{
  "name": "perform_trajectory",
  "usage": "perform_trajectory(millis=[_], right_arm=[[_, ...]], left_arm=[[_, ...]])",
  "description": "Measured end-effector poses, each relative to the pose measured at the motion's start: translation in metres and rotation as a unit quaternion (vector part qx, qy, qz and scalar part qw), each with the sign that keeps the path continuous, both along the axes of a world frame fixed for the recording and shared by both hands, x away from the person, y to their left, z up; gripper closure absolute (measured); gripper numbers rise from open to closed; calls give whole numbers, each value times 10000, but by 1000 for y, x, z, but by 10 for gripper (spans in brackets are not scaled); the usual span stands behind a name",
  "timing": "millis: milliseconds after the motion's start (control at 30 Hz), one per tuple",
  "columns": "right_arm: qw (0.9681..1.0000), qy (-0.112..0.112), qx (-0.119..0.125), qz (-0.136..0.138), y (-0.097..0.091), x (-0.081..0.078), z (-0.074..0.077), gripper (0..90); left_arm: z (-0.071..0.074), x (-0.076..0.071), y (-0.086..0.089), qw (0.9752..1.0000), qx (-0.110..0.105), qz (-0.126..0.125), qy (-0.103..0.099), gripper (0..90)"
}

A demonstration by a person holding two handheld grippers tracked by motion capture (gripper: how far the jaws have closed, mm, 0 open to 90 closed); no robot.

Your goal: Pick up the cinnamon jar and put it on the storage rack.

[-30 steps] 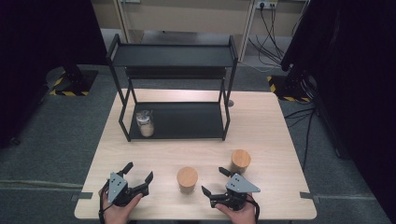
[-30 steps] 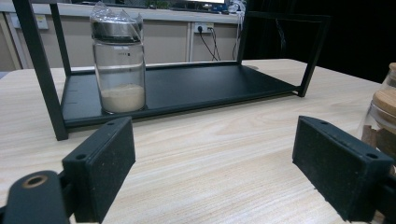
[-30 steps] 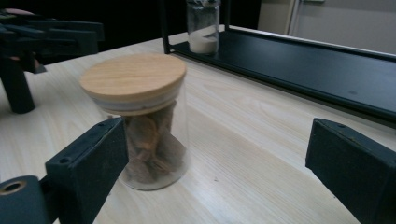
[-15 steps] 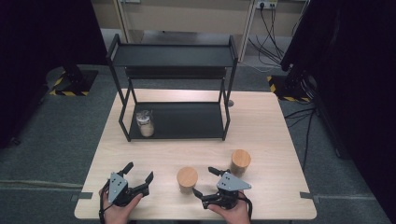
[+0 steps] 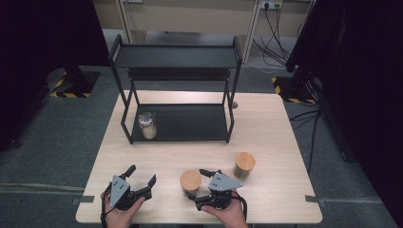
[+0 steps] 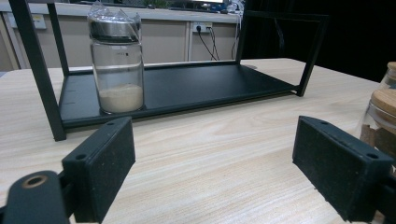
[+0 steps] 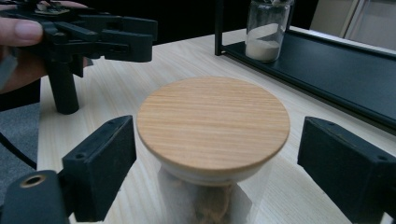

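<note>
A glass jar with a wooden lid (image 5: 190,180) stands near the table's front edge. My right gripper (image 5: 196,184) reaches it from the right, and the jar stands between its jaws. In the right gripper view the lid (image 7: 212,123) sits between the pads of my right gripper (image 7: 217,154) with a thin gap on each side. Those jaws have just been closing and are still open. To the left, my left gripper (image 5: 141,175) rests on the table, open. Its jaws (image 6: 210,158) hold nothing.
A second wooden-lidded jar (image 5: 244,164) stands just right of the right gripper. A black two-tier rack (image 5: 176,71) fills the table's far half. Its lower shelf (image 6: 196,84) carries a glass jar of pale powder (image 5: 148,125) at the left end.
My right gripper has moved left until its jaws flank the nearer wooden-lidded jar, and the jaws stand narrower. The left gripper has kept still.
</note>
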State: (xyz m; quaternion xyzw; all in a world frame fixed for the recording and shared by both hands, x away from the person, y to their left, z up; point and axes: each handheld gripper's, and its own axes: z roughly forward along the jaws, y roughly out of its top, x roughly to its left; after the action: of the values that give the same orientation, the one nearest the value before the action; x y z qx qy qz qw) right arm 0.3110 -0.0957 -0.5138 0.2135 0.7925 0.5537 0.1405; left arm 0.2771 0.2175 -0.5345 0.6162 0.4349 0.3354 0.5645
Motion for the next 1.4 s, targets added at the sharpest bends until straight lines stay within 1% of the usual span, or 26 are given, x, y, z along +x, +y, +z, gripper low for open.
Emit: perform_trajectory(millis=[133, 233, 267, 300, 333, 567, 667, 767, 800, 933, 1133, 1400], right_arm=[[9999, -14, -78, 65, 6, 1, -4, 181], [9999, -19, -117, 27, 7, 1, -7, 211], [9999, -28, -119, 25, 7, 1, -7, 235], [9999, -28, -119, 25, 7, 1, -7, 235], [9999, -51, -113, 25, 7, 1, -8, 258], [9999, -42, -135, 3, 7, 0, -7, 263], [9998, -82, -142, -82, 8, 0, -6, 263], [9999, -81, -72, -131, 7, 0, -3, 263], [9996, -157, -19, -218, 7, 1, 2, 264], [9991, -237, 68, -331, 8, 4, 9, 263], [9984, -298, 114, -460, 11, 9, 15, 264], [9972, -362, 178, -629, 12, 16, 23, 264]], left_arm=[[0, 0, 0, 10000, 5, -7, 3, 125], [0, 0, 0, 10000, 6, -10, 3, 125], [0, 0, 0, 10000, 5, -13, -5, 126], [0, 0, 0, 10000, 5, -13, -5, 126], [0, 0, 0, 10000, 6, -14, -9, 126], [0, 0, -1, 10000, 40, -20, -15, 125], [0, 0, -1, 10000, 30, -24, -30, 126], [0, -1, -1, 10000, 39, -25, -33, 126], [0, 0, -1, 10000, 44, -26, -31, 126], [0, -1, 0, 10000, 1, -21, -36, 126], [0, 0, -1, 10000, 49, -36, -32, 126], [0, -1, -1, 10000, 36, -28, -33, 126]])
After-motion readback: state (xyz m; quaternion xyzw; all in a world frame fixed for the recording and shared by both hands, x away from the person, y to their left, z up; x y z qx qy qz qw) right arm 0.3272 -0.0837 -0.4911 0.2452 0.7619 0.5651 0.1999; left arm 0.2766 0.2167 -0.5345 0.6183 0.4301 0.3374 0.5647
